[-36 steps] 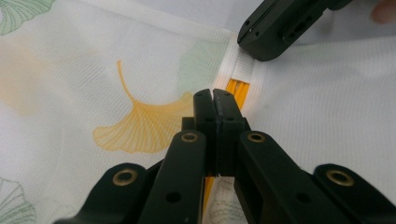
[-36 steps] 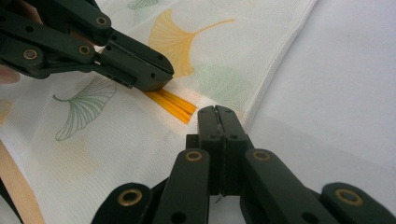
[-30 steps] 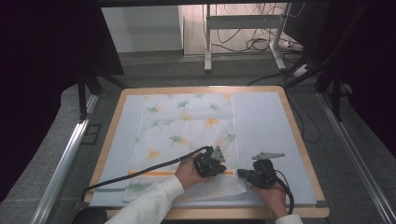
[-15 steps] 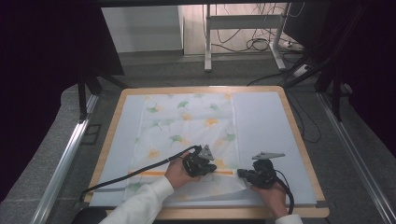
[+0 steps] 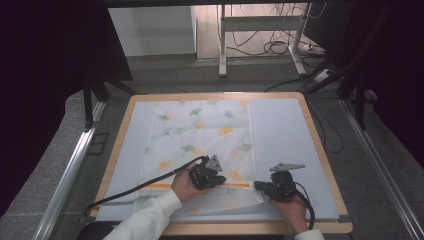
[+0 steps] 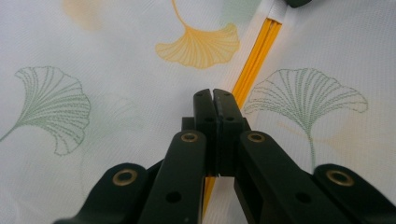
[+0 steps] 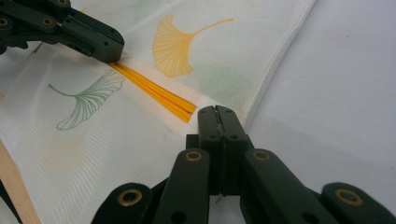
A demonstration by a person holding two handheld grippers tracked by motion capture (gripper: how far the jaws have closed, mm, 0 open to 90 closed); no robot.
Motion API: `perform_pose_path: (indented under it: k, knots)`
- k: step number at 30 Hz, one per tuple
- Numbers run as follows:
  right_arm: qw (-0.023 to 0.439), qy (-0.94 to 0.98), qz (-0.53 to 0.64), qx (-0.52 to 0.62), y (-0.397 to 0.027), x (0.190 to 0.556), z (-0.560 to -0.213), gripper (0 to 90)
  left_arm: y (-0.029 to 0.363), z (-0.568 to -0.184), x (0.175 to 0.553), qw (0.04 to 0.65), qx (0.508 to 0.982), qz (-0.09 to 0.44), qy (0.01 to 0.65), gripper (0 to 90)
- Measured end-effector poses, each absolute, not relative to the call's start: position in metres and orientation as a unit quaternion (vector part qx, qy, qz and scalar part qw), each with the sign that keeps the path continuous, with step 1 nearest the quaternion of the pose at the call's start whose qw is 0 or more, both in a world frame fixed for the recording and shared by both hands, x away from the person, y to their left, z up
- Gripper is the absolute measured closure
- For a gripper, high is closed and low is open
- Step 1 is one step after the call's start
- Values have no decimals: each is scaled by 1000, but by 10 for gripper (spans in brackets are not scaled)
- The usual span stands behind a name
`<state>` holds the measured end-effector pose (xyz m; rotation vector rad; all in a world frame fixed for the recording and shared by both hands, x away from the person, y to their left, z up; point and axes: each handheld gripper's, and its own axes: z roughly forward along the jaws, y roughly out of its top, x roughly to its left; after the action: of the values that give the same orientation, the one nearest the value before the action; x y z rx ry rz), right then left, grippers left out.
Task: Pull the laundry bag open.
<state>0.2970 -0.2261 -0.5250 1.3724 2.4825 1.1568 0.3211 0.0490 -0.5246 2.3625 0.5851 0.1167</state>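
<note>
Both pairs of fingers are pressed together: the left gripper (image 5: 216,176) and the right gripper (image 5: 260,186) each pinch the near, folded-over edge of the thin leaf-printed cloth (image 5: 200,131). It lies spread on the pale mat (image 5: 285,135), an orange stripe (image 7: 154,92) running between the two grips. It looks light, soft and limp, likely to sag and slide, so the hem near the corners seems the best hold. No containers are on the table.
</note>
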Motion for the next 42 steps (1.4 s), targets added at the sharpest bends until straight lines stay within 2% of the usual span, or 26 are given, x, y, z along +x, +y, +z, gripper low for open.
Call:
perform_pose_path:
  k: [42]
  knots:
    - [40, 810, 378, 446, -226, 297, -525, 895, 82, -526, 318, 346, 902, 34, 255, 900]
